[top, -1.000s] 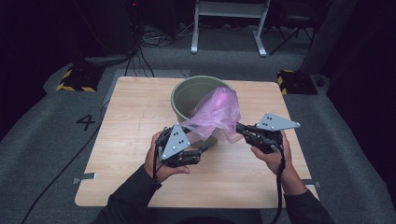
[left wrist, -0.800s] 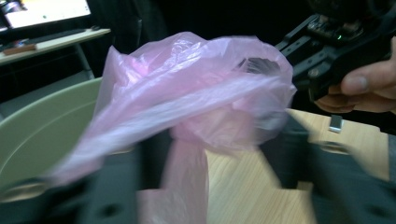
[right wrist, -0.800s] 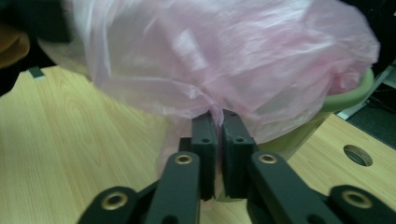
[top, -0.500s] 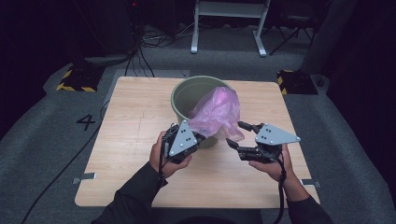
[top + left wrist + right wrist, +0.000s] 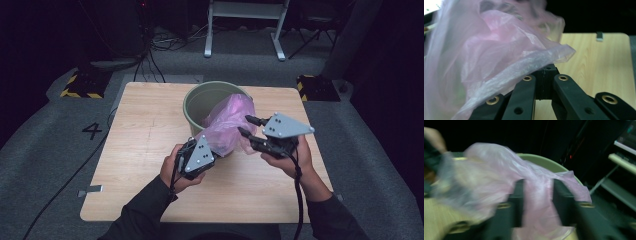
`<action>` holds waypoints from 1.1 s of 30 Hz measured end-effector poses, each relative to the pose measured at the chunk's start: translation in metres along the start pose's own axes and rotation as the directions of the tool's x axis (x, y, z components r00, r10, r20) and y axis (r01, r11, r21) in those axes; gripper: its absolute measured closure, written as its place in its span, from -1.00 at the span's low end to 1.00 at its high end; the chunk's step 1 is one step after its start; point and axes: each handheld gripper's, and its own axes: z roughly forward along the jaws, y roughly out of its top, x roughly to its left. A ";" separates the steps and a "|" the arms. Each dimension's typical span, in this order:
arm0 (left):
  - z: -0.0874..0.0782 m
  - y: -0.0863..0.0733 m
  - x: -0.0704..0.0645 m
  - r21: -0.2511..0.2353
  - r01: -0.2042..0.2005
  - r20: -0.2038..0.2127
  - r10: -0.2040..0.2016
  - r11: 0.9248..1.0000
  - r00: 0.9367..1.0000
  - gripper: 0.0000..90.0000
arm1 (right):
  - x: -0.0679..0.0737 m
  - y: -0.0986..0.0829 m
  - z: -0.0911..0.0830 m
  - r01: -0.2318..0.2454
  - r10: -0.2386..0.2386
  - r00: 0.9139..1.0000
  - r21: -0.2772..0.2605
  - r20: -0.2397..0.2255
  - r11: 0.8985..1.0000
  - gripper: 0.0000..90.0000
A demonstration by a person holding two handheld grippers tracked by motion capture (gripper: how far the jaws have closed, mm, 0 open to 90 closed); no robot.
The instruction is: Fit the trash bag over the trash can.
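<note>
Basically, left gripper (image 5: 212, 149) was clamped on the low near corner of the pink bag (image 5: 227, 120); its own view showed the jaws closed with thin film pinched between them. Bag was translucent, crinkled plastic, bunched up, draped over the near rim of the green bin (image 5: 200, 102). Long axis ran from the left gripper up and away toward the bin mouth. Bin was round, smooth-walled, standing upright on the pale wood-grain tabletop (image 5: 140, 130). Right gripper (image 5: 249, 126) had its jaws apart at the bag's right edge, film lying loosely between them, nothing pinched.
</note>
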 end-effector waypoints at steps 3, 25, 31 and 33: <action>-0.002 -0.009 -0.004 0.040 -0.035 0.024 0.034 0.999 0.999 1.00 | -0.019 0.003 0.010 -0.074 0.074 0.997 0.012 0.005 0.997 0.91; -0.003 -0.085 0.004 0.250 0.028 -0.074 -0.009 0.968 0.997 1.00 | -0.093 -0.058 0.056 -0.349 0.341 0.930 0.031 0.139 0.937 0.96; 0.004 -0.102 0.012 0.276 0.065 -0.086 -0.043 0.959 0.995 1.00 | -0.101 -0.069 0.061 -0.387 0.382 0.915 0.022 0.128 0.922 0.96; 0.002 -0.105 0.016 0.270 0.080 -0.094 -0.057 0.959 0.994 1.00 | -0.103 -0.069 0.062 -0.378 0.373 0.919 0.014 0.125 0.926 0.96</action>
